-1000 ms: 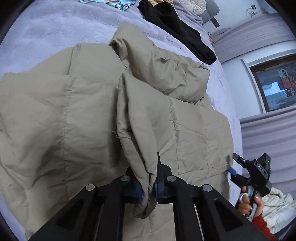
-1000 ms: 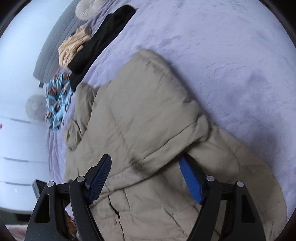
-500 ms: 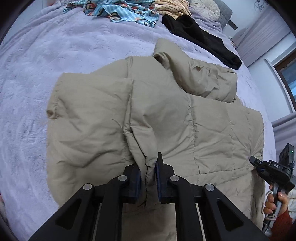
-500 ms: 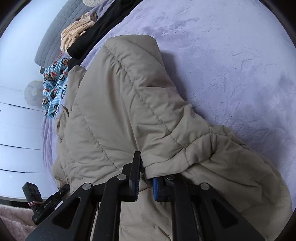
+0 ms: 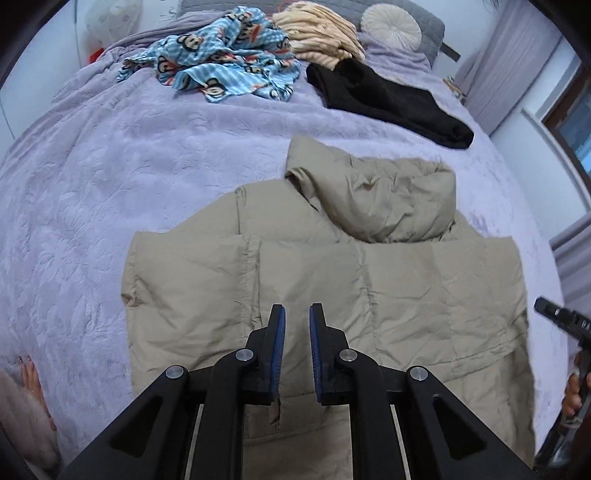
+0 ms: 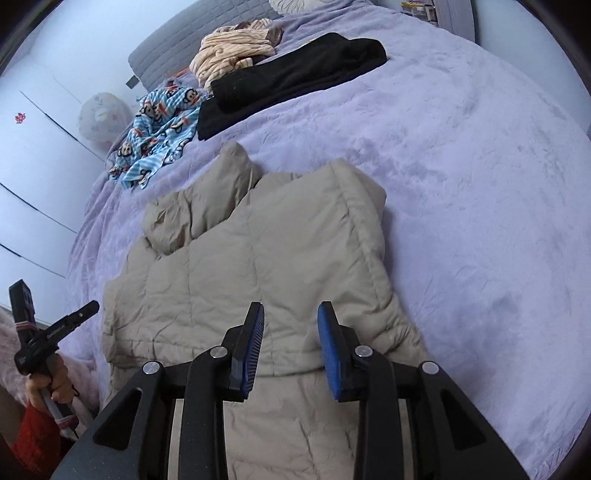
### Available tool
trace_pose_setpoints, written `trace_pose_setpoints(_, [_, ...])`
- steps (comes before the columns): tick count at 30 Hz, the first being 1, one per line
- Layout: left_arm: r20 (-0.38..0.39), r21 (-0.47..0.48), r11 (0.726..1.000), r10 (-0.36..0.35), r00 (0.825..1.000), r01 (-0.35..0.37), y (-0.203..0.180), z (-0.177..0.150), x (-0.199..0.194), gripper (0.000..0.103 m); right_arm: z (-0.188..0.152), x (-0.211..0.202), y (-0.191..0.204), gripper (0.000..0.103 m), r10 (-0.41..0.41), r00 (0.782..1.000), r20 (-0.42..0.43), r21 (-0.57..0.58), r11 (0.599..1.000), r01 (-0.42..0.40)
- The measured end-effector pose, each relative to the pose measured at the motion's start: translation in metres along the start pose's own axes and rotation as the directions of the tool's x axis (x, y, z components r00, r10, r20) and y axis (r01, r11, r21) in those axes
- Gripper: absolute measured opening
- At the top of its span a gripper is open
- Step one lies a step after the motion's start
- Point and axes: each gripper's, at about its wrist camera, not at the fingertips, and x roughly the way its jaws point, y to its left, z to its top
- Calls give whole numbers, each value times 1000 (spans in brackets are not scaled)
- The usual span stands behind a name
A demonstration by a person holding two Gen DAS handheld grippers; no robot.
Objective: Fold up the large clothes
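My left gripper (image 5: 296, 314) hangs over the lower middle of the jacket (image 5: 332, 288) with its jaws standing a narrow gap apart and nothing between the blue pads; the fabric lies below them, not pinched. My right gripper (image 6: 291, 314) is above the jacket's right edge, its jaws opening, set moderately apart, and the padded cloth beneath is free of them too.

The beige quilted jacket (image 6: 266, 258) lies flat on the bed (image 5: 129, 177), its sides folded in over the middle and its hood (image 5: 388, 199) bunched at the far end, toward the headboard. The bed is covered by a lilac plush blanket (image 6: 461, 166) with a crushed, rumpled nap. Farther up it, well apart from the jacket, lie a black garment (image 5: 388, 103), a blue cartoon-print cloth (image 5: 221, 70) and a striped cream garment (image 5: 317, 33), with a round pale cushion (image 5: 390, 26) against the grey headboard (image 6: 173, 40). To the right hang lilac curtains (image 5: 517, 66) beside a dark window frame (image 5: 565, 107); to the left are white cabinet doors (image 6: 33, 166).

Both tools point steeply down at the bed. From the right wrist view I see my left hand (image 6: 50, 384) wrapped round its handle, a red sleeve (image 6: 35, 439) below it. From the left wrist view only the tip of the right tool shows at the frame's edge.
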Motion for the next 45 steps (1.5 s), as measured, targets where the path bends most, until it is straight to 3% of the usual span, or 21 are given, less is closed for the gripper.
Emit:
trace_pose_setpoints(3, [-65,75,992,109,992,-104,-10,-10,36,15,9,26,-7,33,-52,998,-28,-20,998,52])
trace_pose_setpoints(6, [-107,56,995,84,991,-78,-2,-20,55,15,3,59,-18,33,-66,994,-91,4,998,67])
trace_pose_setpoints(9, [-117,48,996,86,989,-81,-2,-18,55,15,-5,74,-22,32,-81,992,-102,-3,997,81])
trace_pose_setpoints(21, [-158,-52,994,84,984,-93,2,-18,35,15,-16,32,-1,34,-127,985,-120,-39,992,123])
trace_pose_setpoints(25, [-162,-79,993,75,984,-89,2,-21,22,15,-22,17,2,45,-118,984,-132,0,993,119])
trace_pose_setpoints(45, [-166,-130,988,61,984,-83,4,-32,-13,15,-51,-4,31,47,-88,975,-202,6,996,91])
